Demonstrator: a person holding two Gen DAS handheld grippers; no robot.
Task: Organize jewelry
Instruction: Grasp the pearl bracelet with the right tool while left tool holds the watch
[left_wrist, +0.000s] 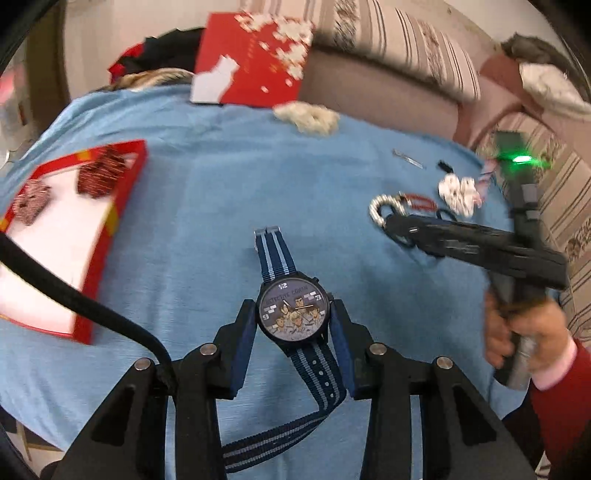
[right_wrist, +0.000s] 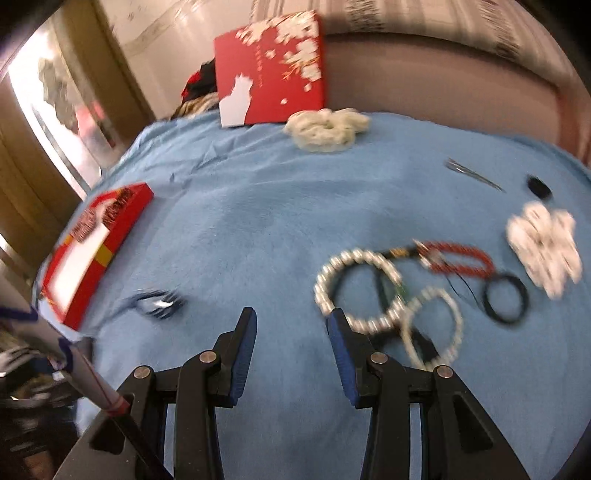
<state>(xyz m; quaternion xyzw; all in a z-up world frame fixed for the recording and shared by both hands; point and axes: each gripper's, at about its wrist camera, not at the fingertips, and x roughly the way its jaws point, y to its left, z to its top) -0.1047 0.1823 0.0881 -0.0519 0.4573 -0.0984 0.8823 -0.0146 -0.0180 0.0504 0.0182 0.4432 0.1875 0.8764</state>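
In the left wrist view, my left gripper is shut on a cartoon-faced watch with a blue striped strap, held above the blue cloth. An open red box with two beaded pieces lies at left. My right gripper reaches over a pearl bracelet. In the right wrist view, my right gripper is open and empty, just left of a pearl bracelet, a second pearl ring, a red beaded bracelet and a black hair tie.
A red lid with white flowers leans at the back by a cream scrunchie. A white fabric flower, a metal clip and a small black piece lie at right. A dark blurred item lies near the box.
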